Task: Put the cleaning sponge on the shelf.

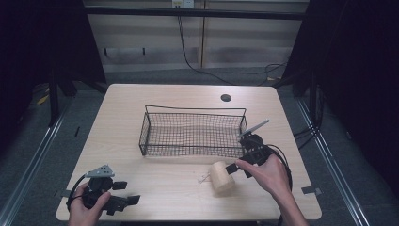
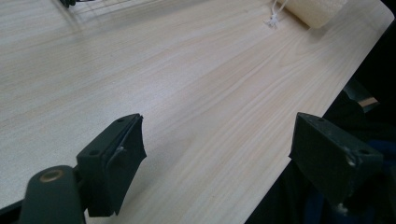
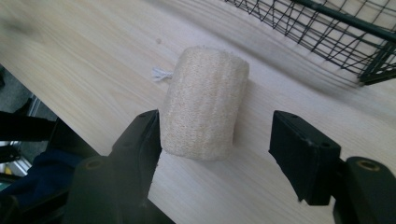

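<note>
While the loofah (image 3: 203, 105) lies on the table (image 1: 141, 188), the right gripper (image 3: 215, 140) (jaws apart) straddles it; the left gripper (image 2: 217, 154) gapes.

Both claws black: left claw (image 1: 126, 193) carries grey three-cornered plate, brass-coloured pivot screws, black cables trailing; right claw (image 1: 229, 168) likewise. Forearms seemingly bare.

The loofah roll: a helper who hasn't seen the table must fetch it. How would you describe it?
On the wooden table, look just in front of the wire basket, toward its right end. The loofah roll lies there: a pale, fibrous cylinder with a white string.
</note>
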{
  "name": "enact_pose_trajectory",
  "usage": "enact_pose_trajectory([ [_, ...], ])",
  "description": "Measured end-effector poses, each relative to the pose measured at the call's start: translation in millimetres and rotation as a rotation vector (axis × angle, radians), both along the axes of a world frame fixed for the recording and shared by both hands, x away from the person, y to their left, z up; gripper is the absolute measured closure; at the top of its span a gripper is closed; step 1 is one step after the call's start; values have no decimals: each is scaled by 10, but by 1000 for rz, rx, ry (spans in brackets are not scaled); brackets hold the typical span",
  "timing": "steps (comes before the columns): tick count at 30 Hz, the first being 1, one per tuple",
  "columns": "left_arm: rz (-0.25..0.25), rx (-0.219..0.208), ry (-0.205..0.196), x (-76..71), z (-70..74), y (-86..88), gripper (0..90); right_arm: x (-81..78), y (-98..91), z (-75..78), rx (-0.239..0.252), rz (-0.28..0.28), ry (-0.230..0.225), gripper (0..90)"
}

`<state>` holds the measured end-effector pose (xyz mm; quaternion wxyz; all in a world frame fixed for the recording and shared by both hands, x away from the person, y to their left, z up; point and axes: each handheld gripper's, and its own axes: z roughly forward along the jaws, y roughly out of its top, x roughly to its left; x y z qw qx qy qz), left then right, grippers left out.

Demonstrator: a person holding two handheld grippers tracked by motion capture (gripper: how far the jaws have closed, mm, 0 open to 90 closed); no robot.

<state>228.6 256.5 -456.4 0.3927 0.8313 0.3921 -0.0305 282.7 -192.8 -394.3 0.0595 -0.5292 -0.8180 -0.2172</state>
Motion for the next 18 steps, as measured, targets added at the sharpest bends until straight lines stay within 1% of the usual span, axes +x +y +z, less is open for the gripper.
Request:
enact_pose_trajectory([
  [3, -2, 1, 0, 0, 1, -2, 173, 35, 39, -12, -4, 14, 16, 345],
  [5, 3, 1, -1, -2, 0, -6, 173, 57, 68, -18, -14, 20, 26, 345],
  [7, -2, 4, -3, 0, 2, -2, 173, 79, 102, -26, -27, 26, 44, 350],
  [10, -5, 2, -3, 1, 2, 0, 173, 111, 157, -45, -57, 35, 70, 361],
  [12, -2, 4, -2, 1, 0, 0, 173, 133, 193, -66, -62, 44, 79, 364],
  [15, -2, 2, -1, 2, 1, -2, 173, 166, 247, -92, -83, 49, 108, 369],
  [18, -5, 2, -1, 0, 3, -2, 173, 200, 282, -117, -95, 53, 117, 372],
])
